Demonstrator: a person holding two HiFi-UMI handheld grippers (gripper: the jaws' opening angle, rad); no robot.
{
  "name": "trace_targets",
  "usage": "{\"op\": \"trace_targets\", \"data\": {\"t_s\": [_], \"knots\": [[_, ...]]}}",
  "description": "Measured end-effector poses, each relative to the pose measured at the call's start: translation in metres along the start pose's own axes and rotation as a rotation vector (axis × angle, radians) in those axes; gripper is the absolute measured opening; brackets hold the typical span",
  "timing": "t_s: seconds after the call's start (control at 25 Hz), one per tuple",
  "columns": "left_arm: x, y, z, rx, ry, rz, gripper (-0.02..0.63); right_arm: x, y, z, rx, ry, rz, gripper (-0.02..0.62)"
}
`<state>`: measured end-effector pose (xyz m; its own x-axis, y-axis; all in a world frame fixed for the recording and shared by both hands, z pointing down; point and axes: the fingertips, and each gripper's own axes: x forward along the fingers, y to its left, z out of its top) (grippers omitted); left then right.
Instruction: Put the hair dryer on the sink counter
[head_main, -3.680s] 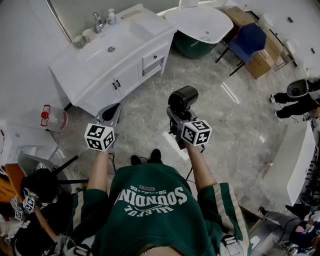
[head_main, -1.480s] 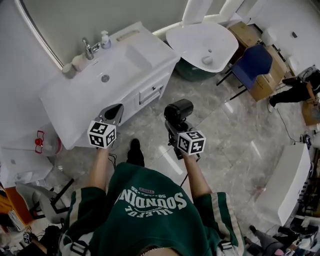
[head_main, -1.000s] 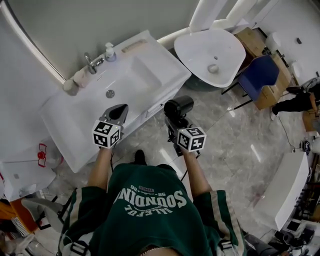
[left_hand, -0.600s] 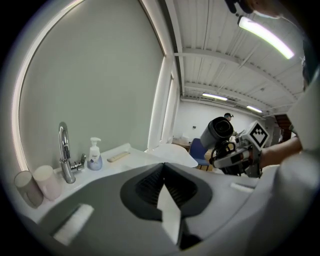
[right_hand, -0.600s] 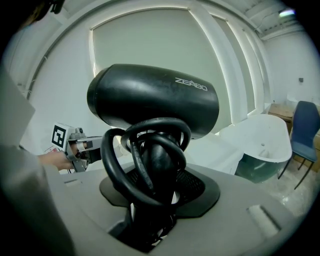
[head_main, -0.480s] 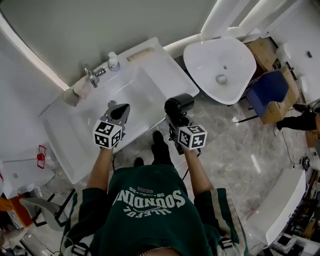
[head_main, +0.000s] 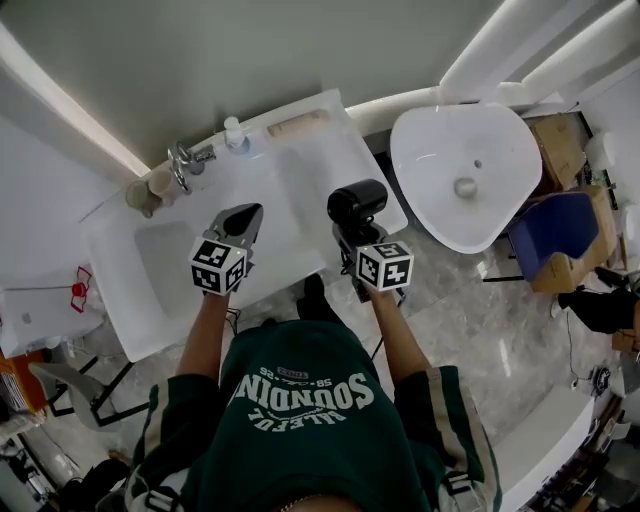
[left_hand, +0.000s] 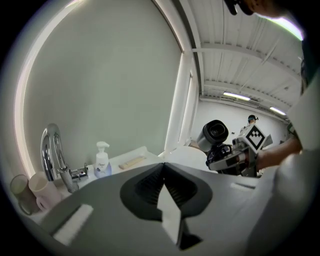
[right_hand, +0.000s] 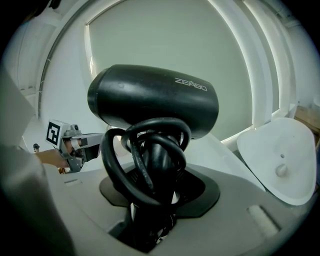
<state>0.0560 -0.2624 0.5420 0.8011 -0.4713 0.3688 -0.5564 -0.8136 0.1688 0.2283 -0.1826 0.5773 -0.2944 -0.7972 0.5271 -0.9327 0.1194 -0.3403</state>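
The black hair dryer stands upright with its cord wound round the handle, and my right gripper is shut on that handle. In the head view it hangs over the right end of the white sink counter. The right gripper view shows the dryer's barrel filling the middle, with the coiled cord hiding the jaws of my right gripper. My left gripper is shut and empty over the middle of the counter. In the left gripper view my left gripper has its jaws together, and the hair dryer shows at right.
A chrome faucet, a soap pump bottle, two cups and a small tan bar line the counter's back edge by the wall. A white freestanding basin and a blue chair stand to the right.
The person has stepped up to the sink. Both grippers, earlier over the floor in front of the cabinet, now hang over the counter, the dryer still held.
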Motion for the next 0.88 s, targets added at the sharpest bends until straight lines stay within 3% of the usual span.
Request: {"op": "trace_targets", "data": {"t_s": [0.88], "knots": [[0.057, 0.022, -0.010, -0.095, 0.031, 0.147, 0.051, 0.093, -0.092, 0.002, -0.075, 0.251, 0.028, 0.186]]}}
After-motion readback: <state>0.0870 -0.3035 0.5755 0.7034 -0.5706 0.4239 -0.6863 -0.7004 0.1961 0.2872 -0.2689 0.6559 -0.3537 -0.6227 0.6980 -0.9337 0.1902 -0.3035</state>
